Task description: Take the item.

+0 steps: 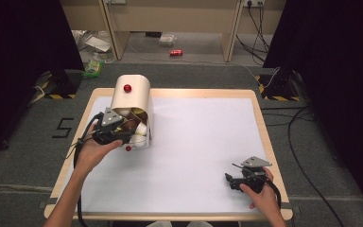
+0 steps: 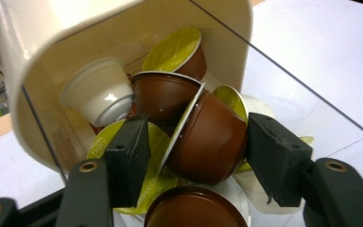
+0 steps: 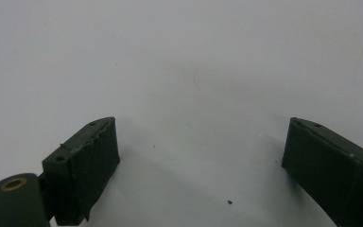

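Note:
A cream capsule holder with a red knob lies on its side at the table's left, its clear lid swung open. Inside are several coffee capsules: brown ones, a white one and yellow-green foil lids. My left gripper reaches into the opening, its jaws on either side of a brown capsule. The right pad touches the cup; the left pad stands a sliver off the capsule's rim. My right gripper rests open on the white table surface, nothing between its jaws.
The white table top has a wooden rim. A small red piece lies just in front of the holder. Cables trail over the grey floor at the right. Beyond the table are wooden furniture legs and a red can.

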Demonstrator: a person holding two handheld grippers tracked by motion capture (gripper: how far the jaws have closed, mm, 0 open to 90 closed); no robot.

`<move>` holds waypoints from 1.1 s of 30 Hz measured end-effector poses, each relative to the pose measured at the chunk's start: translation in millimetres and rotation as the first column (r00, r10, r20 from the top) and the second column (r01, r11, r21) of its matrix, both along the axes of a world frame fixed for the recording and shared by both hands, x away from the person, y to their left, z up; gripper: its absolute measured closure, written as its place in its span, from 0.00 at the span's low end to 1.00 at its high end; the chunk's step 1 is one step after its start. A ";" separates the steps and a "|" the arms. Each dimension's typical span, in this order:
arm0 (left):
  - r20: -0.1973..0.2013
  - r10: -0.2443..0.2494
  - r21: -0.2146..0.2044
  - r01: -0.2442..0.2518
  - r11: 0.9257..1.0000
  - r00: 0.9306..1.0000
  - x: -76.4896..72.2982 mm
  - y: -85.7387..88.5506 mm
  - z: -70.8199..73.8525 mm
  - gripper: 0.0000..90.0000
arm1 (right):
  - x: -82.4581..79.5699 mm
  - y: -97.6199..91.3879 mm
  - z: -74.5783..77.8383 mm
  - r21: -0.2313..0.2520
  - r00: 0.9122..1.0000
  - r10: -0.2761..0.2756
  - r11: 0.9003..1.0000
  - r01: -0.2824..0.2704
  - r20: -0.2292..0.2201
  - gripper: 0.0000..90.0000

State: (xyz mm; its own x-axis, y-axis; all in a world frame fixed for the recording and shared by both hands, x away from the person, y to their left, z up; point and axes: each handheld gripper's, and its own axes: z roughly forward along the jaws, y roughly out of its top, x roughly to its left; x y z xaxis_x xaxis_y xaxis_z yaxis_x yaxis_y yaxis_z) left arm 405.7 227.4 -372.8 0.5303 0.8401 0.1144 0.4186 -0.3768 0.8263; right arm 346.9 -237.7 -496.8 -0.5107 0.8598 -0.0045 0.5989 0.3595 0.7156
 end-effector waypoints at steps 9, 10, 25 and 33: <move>0.015 -0.014 -0.015 0.014 1.000 1.000 -0.8 0.4 2.2 0.58 | 0.0 0.0 0.0 0.000 1.000 0.000 1.000 0.000 0.000 0.13; 0.021 -0.013 -0.015 0.014 1.000 1.000 -1.7 0.2 3.6 0.59 | -0.1 0.1 0.0 0.001 1.000 -0.001 1.000 0.001 -0.001 0.13; 0.042 -0.024 -0.039 0.025 0.999 0.999 -11.4 8.5 20.3 0.59 | 0.0 0.0 0.0 0.000 1.000 0.000 1.000 0.000 0.000 0.13; 0.059 -0.028 -0.042 0.030 0.999 0.998 -18.9 15.8 31.0 0.60 | 0.1 0.0 0.0 0.000 1.000 0.000 1.000 0.000 0.000 0.13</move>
